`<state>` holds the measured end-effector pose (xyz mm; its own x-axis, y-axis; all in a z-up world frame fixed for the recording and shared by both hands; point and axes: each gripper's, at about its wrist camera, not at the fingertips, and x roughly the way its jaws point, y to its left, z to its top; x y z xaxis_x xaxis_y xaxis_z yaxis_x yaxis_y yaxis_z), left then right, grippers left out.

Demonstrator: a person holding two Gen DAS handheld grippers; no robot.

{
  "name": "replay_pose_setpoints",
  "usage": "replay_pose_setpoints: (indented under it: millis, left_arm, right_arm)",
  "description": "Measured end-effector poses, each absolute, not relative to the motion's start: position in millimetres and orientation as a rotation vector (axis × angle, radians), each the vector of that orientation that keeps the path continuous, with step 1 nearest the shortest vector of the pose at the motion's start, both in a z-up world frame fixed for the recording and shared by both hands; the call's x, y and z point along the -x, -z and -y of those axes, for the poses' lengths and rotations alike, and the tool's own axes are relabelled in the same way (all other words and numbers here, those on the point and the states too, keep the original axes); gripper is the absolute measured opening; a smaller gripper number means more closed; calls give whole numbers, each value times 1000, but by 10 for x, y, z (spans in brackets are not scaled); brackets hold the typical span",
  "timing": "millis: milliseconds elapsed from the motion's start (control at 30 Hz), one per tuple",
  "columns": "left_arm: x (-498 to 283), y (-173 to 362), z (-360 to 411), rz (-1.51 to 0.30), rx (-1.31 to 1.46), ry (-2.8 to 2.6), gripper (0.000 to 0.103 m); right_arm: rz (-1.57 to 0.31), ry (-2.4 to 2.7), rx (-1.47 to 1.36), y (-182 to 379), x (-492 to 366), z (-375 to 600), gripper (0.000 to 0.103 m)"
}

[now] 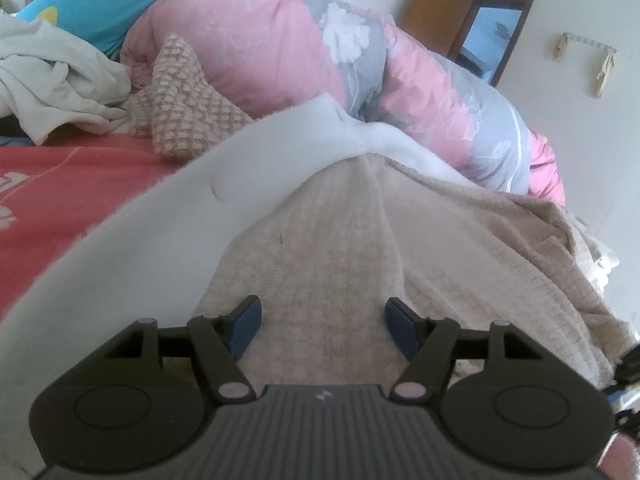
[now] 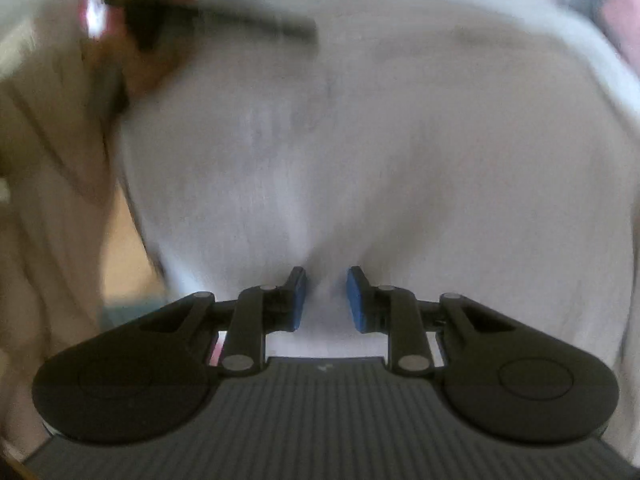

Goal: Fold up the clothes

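The left gripper (image 1: 322,326), jaws apart, hovers over one soft beige knitted garment with a white fleece lining (image 1: 344,240). It looks light and floppy, best pinched at an edge. The right gripper (image 2: 326,300) has its jaws narrowly parted, white cloth bunched between; whether they pinch it I cannot tell.

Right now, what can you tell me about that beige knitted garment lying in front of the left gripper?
The beige knitted garment looks like soft ribbed wool, pale tan, with a raised crease running up its middle. It lies spread and rumpled on the bed, drooping off to the right. A white fleecy garment lies against its left and top edges. The left gripper stands over its near part, jaws wide, pads not pressing it. A pink flowered quilt is heaped behind it.
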<state>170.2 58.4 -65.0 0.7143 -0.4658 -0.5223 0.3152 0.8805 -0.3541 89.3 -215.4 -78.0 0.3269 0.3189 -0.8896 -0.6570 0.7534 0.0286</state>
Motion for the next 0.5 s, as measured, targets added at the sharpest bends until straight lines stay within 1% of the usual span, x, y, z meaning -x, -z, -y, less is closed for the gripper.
replay_pose_setpoints:
  millis: [100, 200, 367, 467, 500]
  left_arm:
    - [-1650, 647, -585, -630, 243, 436, 70]
    - [-1555, 618, -568, -612, 217, 420, 71]
    - [-1270, 499, -470, -596, 174, 383, 72]
    - [-1080, 508, -385, -590, 97, 365, 74]
    - [-1030, 535, -366, -587, 66, 352, 74]
  right_arm:
    - [-1133, -478, 310, 999, -567, 2748, 21]
    - [-1136, -319, 319, 927, -254, 3071, 21]
    - [-924, -278, 232, 628, -273, 2988, 23]
    - [-853, -277, 214, 830, -553, 2792, 23]
    - [-854, -267, 203, 912, -667, 2757, 23]
